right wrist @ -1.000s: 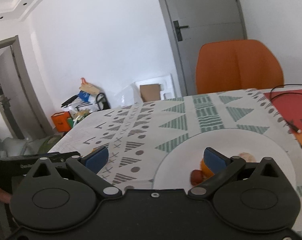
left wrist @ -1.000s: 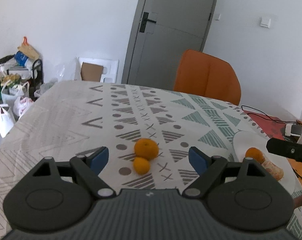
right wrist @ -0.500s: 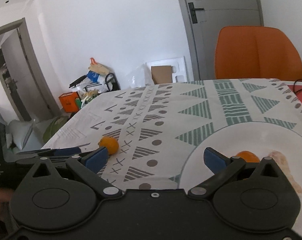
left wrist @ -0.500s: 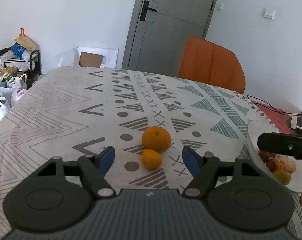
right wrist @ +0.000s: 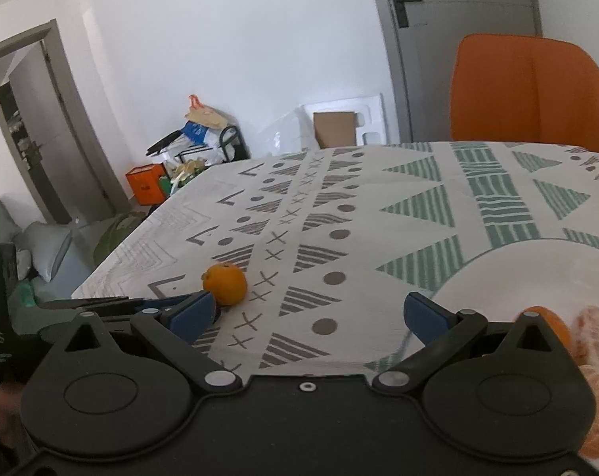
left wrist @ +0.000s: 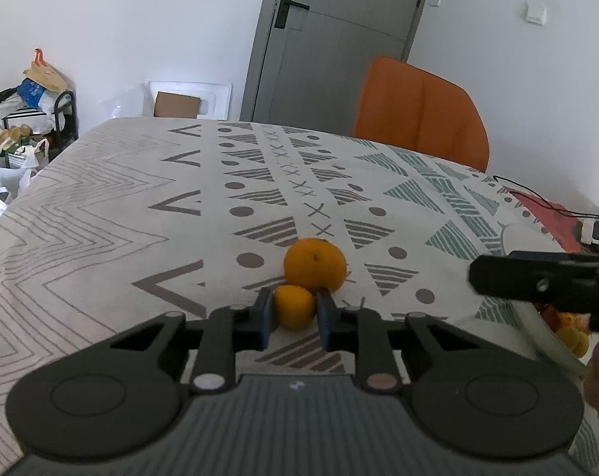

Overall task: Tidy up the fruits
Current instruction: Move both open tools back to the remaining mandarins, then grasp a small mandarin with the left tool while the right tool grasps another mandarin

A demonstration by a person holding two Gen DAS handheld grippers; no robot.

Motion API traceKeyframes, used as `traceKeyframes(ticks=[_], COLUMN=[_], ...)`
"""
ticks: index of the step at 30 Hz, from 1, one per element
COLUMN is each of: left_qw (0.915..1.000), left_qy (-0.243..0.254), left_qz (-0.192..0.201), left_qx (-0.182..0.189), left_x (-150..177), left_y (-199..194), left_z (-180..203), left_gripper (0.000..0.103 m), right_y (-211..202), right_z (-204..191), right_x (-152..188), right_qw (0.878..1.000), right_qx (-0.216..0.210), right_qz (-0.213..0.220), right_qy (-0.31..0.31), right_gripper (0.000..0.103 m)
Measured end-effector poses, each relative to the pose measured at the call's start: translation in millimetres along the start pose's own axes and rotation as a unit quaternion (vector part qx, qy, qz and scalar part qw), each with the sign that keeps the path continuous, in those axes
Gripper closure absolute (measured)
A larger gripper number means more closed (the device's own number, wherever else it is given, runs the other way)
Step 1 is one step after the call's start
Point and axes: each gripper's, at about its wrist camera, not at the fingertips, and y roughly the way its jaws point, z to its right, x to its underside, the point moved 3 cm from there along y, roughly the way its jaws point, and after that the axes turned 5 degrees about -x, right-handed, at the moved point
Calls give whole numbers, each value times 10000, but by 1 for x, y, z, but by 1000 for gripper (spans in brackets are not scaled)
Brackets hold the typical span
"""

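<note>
On the patterned tablecloth (left wrist: 101, 214) a small orange (left wrist: 294, 311) lies just in front of a bigger orange (left wrist: 314, 265), the two touching. My left gripper (left wrist: 294, 298) has its jaws closing, and both blue pads press on the small orange's sides. My right gripper (right wrist: 307, 311) stands open over the cloth with nothing between its fingers; it hovers left of the white plate (right wrist: 517, 265). The plate holds a whole orange (right wrist: 549, 323) and peeled segments (right wrist: 594, 333). From the right wrist the bigger orange (right wrist: 224, 283) shows; the small one is hidden.
An orange chair (left wrist: 418, 115) stands behind the table's far edge, with a grey door (left wrist: 339, 39) beyond. Bags and a rack (left wrist: 25, 119) crowd the floor at the left. A red mat with a cable (left wrist: 553, 214) lies at the right, and the right gripper's body (left wrist: 537, 281) reaches over the plate's rim (left wrist: 537, 325).
The left jaws went from wide open to pressing on the small orange as the gripper sank closer. The right gripper swung left, bringing the bigger orange into view.
</note>
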Motion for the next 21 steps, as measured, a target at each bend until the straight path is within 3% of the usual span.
traceKeyframes(ticks=[13, 21], left_qw=[9993, 9984], left_qy=[-268, -257], left_qz=[218, 225], left_qx=[-157, -445], left_x=[-5, -9], left_y=[-19, -27], left_z=[-29, -54], left_gripper=[81, 81], right_y=[36, 63], right_z=[-31, -50], right_x=[-6, -3], right_qw=[9991, 9984], right_qx=[-280, -313], right_qz=[-245, -389], right_qy=[-217, -259], right_gripper=[5, 9])
